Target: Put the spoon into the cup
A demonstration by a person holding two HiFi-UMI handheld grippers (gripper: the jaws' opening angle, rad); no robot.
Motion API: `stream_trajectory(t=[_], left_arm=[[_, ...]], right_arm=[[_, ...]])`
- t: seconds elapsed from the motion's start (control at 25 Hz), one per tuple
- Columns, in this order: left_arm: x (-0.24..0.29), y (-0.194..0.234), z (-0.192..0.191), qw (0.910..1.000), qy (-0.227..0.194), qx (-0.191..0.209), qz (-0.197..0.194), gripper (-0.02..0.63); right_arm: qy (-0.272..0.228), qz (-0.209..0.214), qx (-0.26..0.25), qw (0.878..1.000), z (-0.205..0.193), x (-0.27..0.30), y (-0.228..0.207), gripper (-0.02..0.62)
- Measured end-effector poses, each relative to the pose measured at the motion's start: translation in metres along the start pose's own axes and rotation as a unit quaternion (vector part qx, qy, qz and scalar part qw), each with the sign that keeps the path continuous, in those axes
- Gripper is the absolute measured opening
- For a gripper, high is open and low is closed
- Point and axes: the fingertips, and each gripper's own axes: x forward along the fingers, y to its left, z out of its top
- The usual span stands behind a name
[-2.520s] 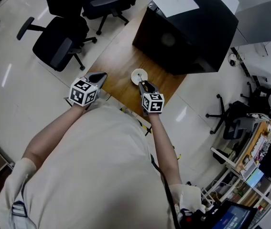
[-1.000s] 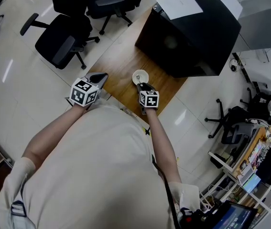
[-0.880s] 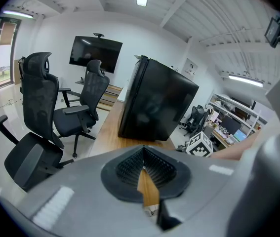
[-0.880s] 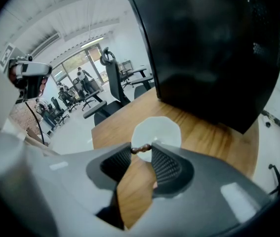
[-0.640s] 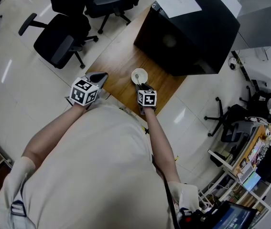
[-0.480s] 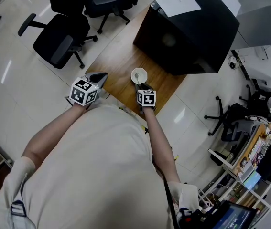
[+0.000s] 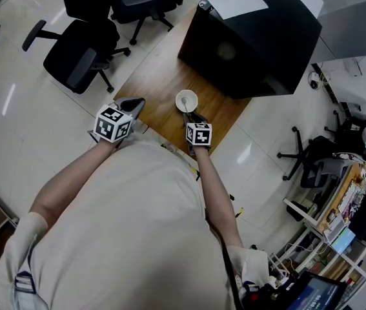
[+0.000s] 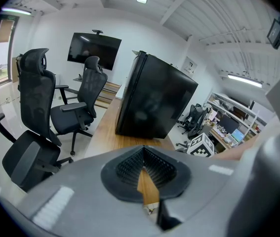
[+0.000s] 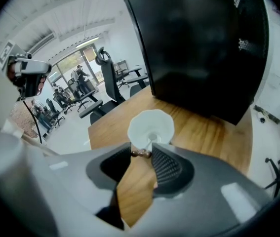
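A white scalloped cup (image 7: 186, 100) stands on the wooden table (image 7: 153, 76). Seen from the right gripper view, the cup (image 9: 151, 125) lies just beyond the jaw tips. A thin spoon (image 9: 149, 141) leans into it, bowl down inside. The spoon's brown beaded handle end sits between the fingertips of my right gripper (image 9: 141, 154), which is shut on it. From the head view, the right gripper (image 7: 190, 116) hangs at the cup's near rim, pointing steeply down. My left gripper (image 7: 133, 103) hovers over the table's near left corner, shut and empty, its tips (image 8: 143, 152) meeting.
A big black box (image 7: 254, 41) with a sheet of paper on top fills the table's far end, close behind the cup. Black office chairs (image 7: 79, 57) stand on the floor to the left. The table's near edge (image 7: 170, 148) runs just under both grippers.
Hardly anything differs. The right gripper stays at the cup's near rim with the spoon, its marker cube shifted slightly left. The left gripper has not moved.
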Motion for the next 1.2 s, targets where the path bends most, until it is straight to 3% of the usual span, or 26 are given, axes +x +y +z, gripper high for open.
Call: stream_trajectory(t=[1.2], left_arm=[[0.001,0.0018,0.0012,1.0,0.0,-0.009,0.002,0.0]], right_arm=[[0.013,-0.001,-0.015,1.0,-0.0047,-0.0043,0.0044,0.132]])
